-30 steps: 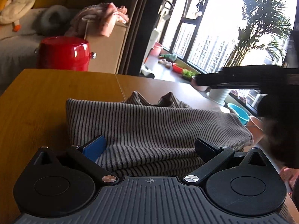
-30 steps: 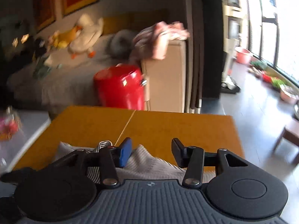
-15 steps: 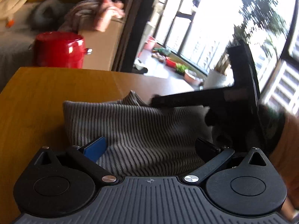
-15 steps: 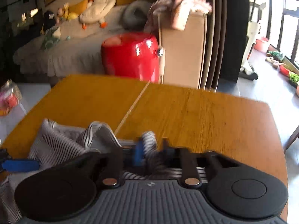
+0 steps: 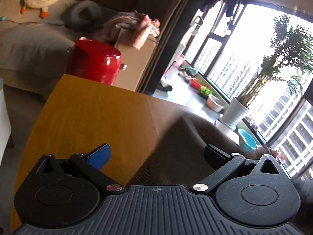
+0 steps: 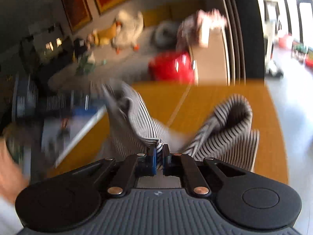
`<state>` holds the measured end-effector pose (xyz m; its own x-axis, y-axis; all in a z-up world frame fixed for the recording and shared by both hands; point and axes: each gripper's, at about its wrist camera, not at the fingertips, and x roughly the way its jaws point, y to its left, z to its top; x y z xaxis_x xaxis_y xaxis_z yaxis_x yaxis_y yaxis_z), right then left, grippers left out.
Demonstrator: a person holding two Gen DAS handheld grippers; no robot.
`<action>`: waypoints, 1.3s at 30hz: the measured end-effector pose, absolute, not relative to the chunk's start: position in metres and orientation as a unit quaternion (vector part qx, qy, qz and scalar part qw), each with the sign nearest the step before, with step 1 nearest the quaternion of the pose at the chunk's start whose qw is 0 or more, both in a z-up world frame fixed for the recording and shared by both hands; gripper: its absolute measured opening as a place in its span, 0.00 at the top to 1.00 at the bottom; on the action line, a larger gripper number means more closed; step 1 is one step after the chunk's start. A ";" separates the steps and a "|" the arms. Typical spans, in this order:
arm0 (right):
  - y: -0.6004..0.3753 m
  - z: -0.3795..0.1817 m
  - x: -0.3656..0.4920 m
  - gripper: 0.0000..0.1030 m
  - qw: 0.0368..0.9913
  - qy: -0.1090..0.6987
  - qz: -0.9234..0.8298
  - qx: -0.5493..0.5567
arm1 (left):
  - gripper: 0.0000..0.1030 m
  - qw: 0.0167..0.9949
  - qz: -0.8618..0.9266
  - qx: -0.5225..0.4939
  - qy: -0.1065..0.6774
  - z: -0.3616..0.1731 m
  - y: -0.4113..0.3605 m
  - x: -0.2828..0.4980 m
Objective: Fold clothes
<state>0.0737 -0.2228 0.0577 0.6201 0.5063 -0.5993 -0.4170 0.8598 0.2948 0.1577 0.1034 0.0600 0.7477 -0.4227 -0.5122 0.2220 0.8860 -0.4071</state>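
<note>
- On the table [image 6: 225,98], near its front edge, the striped garment [image 6: 230,125] is half raised: part of it rests on the wood and part hangs from the right gripper [image 6: 159,157].
- The right gripper has its jaws pressed together on a bunched fold of the garment, just above the table's near edge; the pinch sits at a mid-edge, so cloth rises in a flap on either side of it, probably so that layer can be carried over the rest.
- The right view is smeared by motion, so the far left end of the garment cannot be made out clearly.
- The left gripper [image 5: 156,152] hovers over the table with its jaws spread wide and nothing between them; the blue pad [image 5: 99,154] is bare.
- In the left view the garment is a blurred brown-grey mass [image 5: 180,148] lying toward the window side of the table, partly between the spread fingers but not touched by them.
- Judged from this, the left gripper stands clear so the cloth can swing freely, and is placed to catch or steady an edge next.
- Beyond the table's far edge stand a red pot [image 5: 93,64] and a cardboard box [image 5: 135,60] draped with pink cloth, away from the work.
</note>
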 end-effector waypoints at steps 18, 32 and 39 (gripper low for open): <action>-0.329 0.074 0.052 0.37 0.927 0.295 0.121 0.199 | 0.00 0.920 -0.181 -0.177 0.300 0.101 0.122 0.102; -0.306 0.030 0.025 0.48 0.912 0.374 0.121 0.118 | 0.02 0.868 -0.216 -0.021 0.447 0.029 0.078 0.102; -0.315 0.043 0.041 0.37 0.917 0.331 0.130 0.179 | 0.00 0.873 -0.238 -0.114 0.411 0.071 0.092 0.117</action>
<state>0.0409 -0.3146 0.0426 0.7467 0.3576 -0.5609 -0.1209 0.9021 0.4142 0.1167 0.0921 0.0714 0.5485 -0.5088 -0.6635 0.3217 0.8609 -0.3942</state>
